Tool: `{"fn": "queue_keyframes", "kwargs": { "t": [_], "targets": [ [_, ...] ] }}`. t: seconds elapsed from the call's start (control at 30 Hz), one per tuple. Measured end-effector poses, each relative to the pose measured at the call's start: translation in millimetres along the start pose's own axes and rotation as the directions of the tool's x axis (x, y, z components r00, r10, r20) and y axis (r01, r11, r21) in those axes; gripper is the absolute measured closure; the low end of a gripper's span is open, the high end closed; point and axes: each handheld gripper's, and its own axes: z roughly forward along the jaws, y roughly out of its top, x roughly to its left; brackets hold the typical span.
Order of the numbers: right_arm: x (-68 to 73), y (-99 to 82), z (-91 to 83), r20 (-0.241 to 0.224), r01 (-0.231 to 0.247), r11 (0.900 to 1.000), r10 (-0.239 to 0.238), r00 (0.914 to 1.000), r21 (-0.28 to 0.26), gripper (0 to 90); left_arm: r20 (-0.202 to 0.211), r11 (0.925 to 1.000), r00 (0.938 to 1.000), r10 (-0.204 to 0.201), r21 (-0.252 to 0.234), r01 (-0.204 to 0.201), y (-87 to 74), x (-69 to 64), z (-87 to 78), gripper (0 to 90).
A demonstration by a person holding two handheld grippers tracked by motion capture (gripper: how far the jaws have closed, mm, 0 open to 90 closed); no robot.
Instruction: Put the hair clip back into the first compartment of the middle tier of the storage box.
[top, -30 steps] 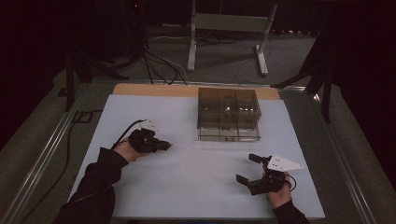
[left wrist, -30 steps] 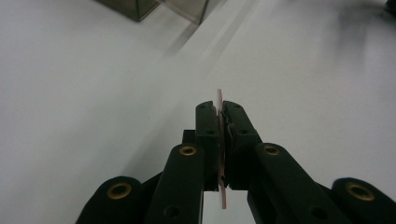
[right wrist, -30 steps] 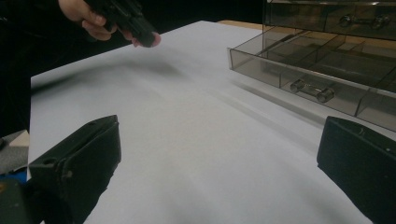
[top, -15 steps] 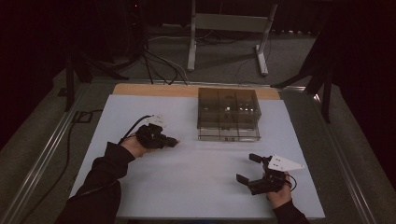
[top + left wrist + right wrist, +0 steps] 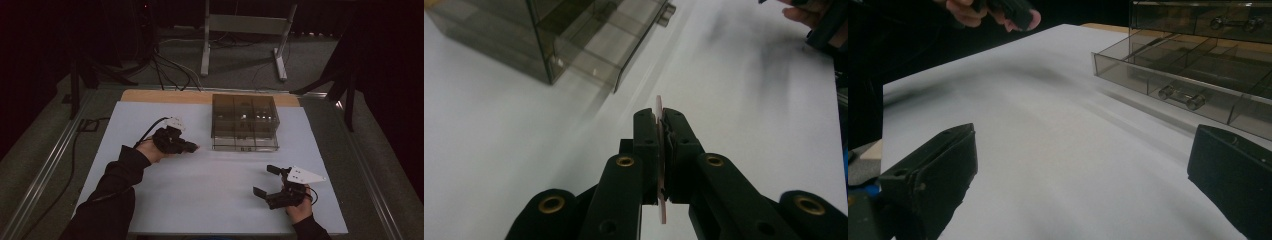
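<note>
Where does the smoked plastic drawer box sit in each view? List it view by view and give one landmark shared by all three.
High view: the drawer box stands at the far middle of the white sheet.
Left gripper view: upper left, beyond the shut jaws pinching a thin pink disc.
Right gripper view: upper right, bottom drawer pulled out.
Shared landmark: the white sheet.

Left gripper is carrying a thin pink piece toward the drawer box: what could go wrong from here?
1. The left gripper pinches the thin pink disc edge-on between its pads; a slight twist might let it slip out.
2. The bottom drawer of the smoked plastic drawer box is pulled out with low walls and narrow compartments; the disc could catch a divider or land outside.
3. The open right gripper holds nothing steady, so a nudge may shift the box.
</note>
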Motion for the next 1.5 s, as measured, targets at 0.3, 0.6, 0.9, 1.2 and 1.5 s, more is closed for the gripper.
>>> {"fn": "queue_keyframes", "kwargs": {
  "t": [0.3, 0.6, 0.9, 1.2, 1.5],
  "targets": [
    [0.7, 0.2, -0.7, -0.004, -0.005, 1.0000, 0.005, 1.0000, -0.005, 0.0, 0.008, 0.9998, 0.9998, 0.016, -0.014, -0.016, 20.1, -1.5, 7.6, 87.4],
    [0.2, 0.5, -1.5, -0.002, -0.003, 1.0000, 0.003, 1.0000, -0.008, 0.0, 0.034, 0.9993, 0.9993, 0.014, -0.035, -0.013, 37.9, -1.4, 21.4, 87.3],
    [0.6, 0.1, -2.6, -0.003, -0.006, 0.9999, 0.006, 1.0000, -0.010, 0.0, 0.037, 0.9987, 0.9992, 0.013, -0.049, -0.011, 51.8, -1.5, 33.1, 87.4],
    [-0.1, 0.6, -3.0, -0.005, -0.008, 0.9998, 0.008, 1.0000, -0.016, 0.0, 0.035, 0.9982, 0.9994, -0.001, -0.059, 0.003, 61.8, 0.8, 42.5, 87.3],
    [-0.6, -0.1, -3.2, -0.006, -0.007, 0.9999, 0.007, 1.0000, -0.013, 0.0, 0.034, 0.9981, 0.9993, -0.012, -0.059, 0.014, 67.1, 3.2, 56.0, 87.3]
  ]
}}
